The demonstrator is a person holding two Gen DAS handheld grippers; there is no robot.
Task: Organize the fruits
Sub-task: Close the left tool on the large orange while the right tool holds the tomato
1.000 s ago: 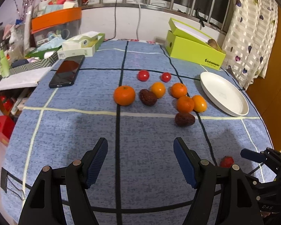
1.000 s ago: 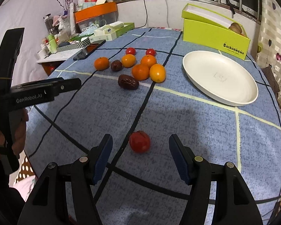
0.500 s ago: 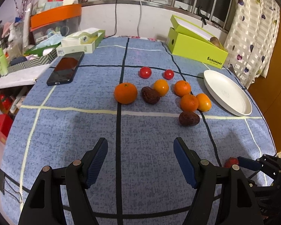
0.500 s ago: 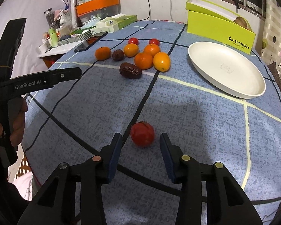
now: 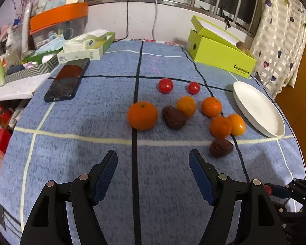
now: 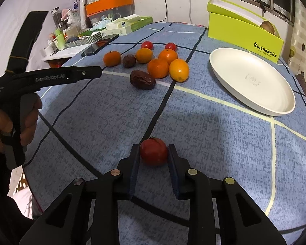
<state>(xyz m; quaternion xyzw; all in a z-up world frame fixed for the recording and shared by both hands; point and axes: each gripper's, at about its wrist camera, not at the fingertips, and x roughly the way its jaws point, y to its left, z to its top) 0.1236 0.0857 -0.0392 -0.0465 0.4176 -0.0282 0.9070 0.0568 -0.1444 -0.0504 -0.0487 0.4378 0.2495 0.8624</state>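
My right gripper (image 6: 153,150) is shut on a red tomato (image 6: 154,153) that rests on the blue cloth near the table's front edge. Its pads press both sides of the fruit. My left gripper (image 5: 153,156) hangs open over bare cloth, short of the fruit cluster. That cluster holds a large orange (image 5: 142,115), two dark dates (image 5: 174,117) (image 5: 221,147), several small oranges (image 5: 211,106) and two small tomatoes (image 5: 165,85) (image 5: 193,87). A white plate (image 6: 251,85) lies to the right with nothing on it.
A black phone (image 5: 68,79) lies at the left of the table. An open lime-green box (image 5: 220,57) stands at the back right. Boxes and bottles crowd a side shelf (image 5: 20,61) at the left. A hand (image 6: 20,120) holds the left gripper's handle.
The right jaws closed in from both sides until they gripped the red tomato. The left gripper moved forward toward the fruit cluster, still open.
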